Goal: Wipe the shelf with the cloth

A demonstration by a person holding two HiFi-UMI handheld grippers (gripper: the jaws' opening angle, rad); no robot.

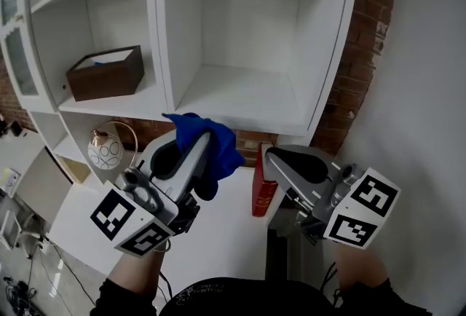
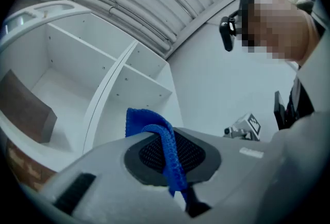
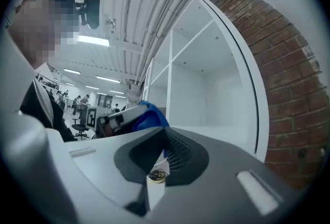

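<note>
— What's nearest?

— The person's dark top (image 1: 218, 296), with pale print that is too blurred to read. Just above it are the two grippers, each with a cube carrying black-and-white square markers (image 1: 116, 216). These are patterns, not letters.

— What is the left one doing?

— The left gripper (image 1: 203, 144) has its jaws clamped on the blue cloth (image 1: 222, 151). In the left gripper view, a fold of it runs down between the dark pads and bunches above them.

— And the right one?

— The right gripper (image 1: 275, 158) has its jaws closed together, and nothing is caught between them.

— Where is the cloth relative to the shelf?

— It is held up at the front lip of the white shelf (image 1: 240, 96), below the big open compartment. I cannot tell whether it touches the lip.

— Is anything else close by?

— A red book (image 1: 262, 187) stands upright between the two grippers, on a lower white surface. No title is legible on it. To the left is a round pale ornament (image 1: 104, 153) with looping line work, set in a gold ring.

— What's further back?

— A brown box (image 1: 105, 74) sits in the left compartment with no label showing. A brick wall (image 1: 360, 45) runs along the unit's right side.
</note>
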